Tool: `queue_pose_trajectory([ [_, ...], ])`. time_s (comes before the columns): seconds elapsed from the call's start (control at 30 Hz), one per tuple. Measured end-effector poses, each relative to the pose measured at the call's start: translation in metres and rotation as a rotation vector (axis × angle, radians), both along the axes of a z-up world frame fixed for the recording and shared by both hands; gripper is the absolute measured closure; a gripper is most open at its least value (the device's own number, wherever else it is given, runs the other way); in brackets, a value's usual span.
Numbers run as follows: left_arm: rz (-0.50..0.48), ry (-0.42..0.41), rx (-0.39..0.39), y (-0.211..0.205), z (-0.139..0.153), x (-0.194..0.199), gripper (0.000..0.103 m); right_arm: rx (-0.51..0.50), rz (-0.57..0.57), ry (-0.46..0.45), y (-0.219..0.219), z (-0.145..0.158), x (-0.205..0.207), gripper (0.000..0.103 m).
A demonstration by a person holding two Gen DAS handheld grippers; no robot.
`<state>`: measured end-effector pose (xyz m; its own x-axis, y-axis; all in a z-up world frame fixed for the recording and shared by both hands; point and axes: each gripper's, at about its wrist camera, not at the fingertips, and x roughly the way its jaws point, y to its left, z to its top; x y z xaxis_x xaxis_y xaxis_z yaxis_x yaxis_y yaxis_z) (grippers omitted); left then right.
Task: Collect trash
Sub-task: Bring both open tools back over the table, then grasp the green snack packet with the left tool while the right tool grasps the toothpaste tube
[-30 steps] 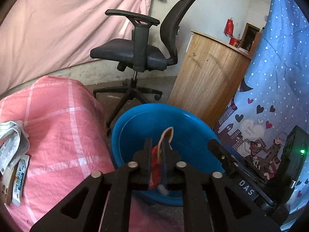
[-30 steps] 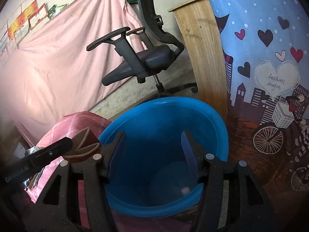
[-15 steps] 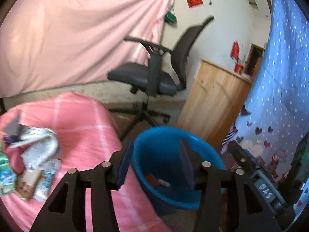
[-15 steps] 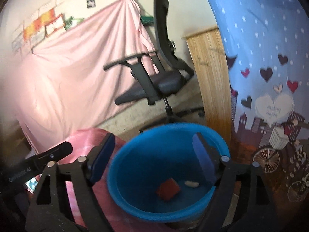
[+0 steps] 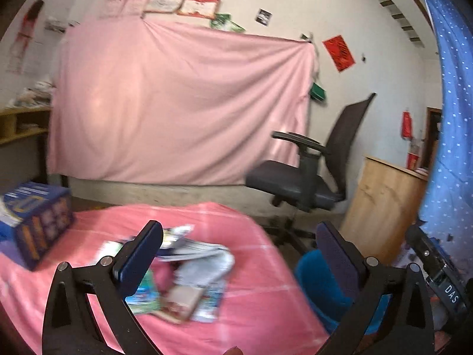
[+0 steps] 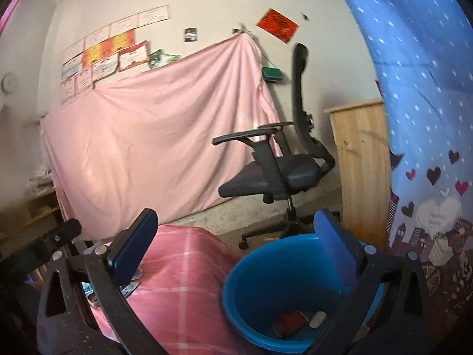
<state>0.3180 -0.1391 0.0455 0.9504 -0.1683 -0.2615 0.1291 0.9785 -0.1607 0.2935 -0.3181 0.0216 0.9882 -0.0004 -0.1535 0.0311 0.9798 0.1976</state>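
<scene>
Trash pile (image 5: 180, 269): crumpled newspaper, a greenish printed wrapper, a small flat carton and other packets, lying together on the pink checked table (image 5: 257, 269). Picture is motion-blurred; individual items cannot be separated with confidence.

Blue bin (image 6: 283, 290) stands just beside the table's edge, on the floor. Inside it: a red wrapper (image 6: 288, 321) and a small pale scrap (image 6: 317, 319) at the bottom, touching or nearly so.

Left tongs (image 5: 239, 254): jaws have just been opening and now stand wide, nothing between them. In the wrist view the pile sits low between the two fingers and toward the left one, ahead and below, not touched. Bin shows behind the right finger.

Right tongs (image 6: 236, 245): wide open, empty, above the bin's near rim; table to their left.

Step in hand, as judged: return to the pile for the next piece. To do it well, bring the left tongs down over one distinct item at the pile's edge, the carton or the newspaper, rather than into the middle; close on a single firm fold. Loose paper may drag neighbours along. The blue box (image 5: 38, 219) at the table's far left looks like no trash; leave it.
</scene>
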Motion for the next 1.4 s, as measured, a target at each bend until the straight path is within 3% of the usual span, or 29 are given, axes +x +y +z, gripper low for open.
queue_pose_trajectory([
  [0.4, 0.171, -0.100, 0.086, 0.074, -0.013, -0.057, 0.002, -0.229, 0.137, -0.125, 0.093, 0.005, -0.015, 0.000],
  [0.5, 0.195, -0.100, 0.104, 0.087, -0.019, -0.062, 0.002, -0.258, 0.197, -0.116, 0.115, 0.002, -0.013, 0.000],
  [0.73, 0.208, -0.038, 0.134, 0.118, -0.045, -0.062, 0.002, -0.270, 0.269, 0.033, 0.136, -0.012, 0.012, 0.000],
  [0.9, 0.184, 0.087, 0.120, 0.132, -0.065, -0.041, 0.002, -0.245, 0.277, 0.195, 0.135, -0.029, 0.039, 0.000],
  [1.1, 0.131, 0.233, 0.054, 0.139, -0.081, -0.012, 0.003, -0.224, 0.289, 0.317, 0.138, -0.048, 0.054, 0.000],
  [1.17, 0.097, 0.273, 0.016, 0.142, -0.085, -0.003, 0.009, -0.222, 0.308, 0.355, 0.141, -0.052, 0.061, 0.000],
  [1.2, 0.077, 0.288, -0.010, 0.143, -0.088, 0.001, 0.020, -0.228, 0.325, 0.381, 0.144, -0.056, 0.064, 0.000],
  [1.23, 0.063, 0.304, -0.027, 0.144, -0.088, 0.005, 0.031, -0.236, 0.338, 0.397, 0.147, -0.059, 0.066, 0.002],
  [1.33, 0.019, 0.360, -0.071, 0.144, -0.093, 0.016, 0.049, -0.266, 0.376, 0.454, 0.157, -0.068, 0.073, 0.013],
  [1.4, -0.010, 0.386, -0.098, 0.144, -0.096, 0.021, 0.055, -0.284, 0.392, 0.486, 0.164, -0.073, 0.077, 0.019],
])
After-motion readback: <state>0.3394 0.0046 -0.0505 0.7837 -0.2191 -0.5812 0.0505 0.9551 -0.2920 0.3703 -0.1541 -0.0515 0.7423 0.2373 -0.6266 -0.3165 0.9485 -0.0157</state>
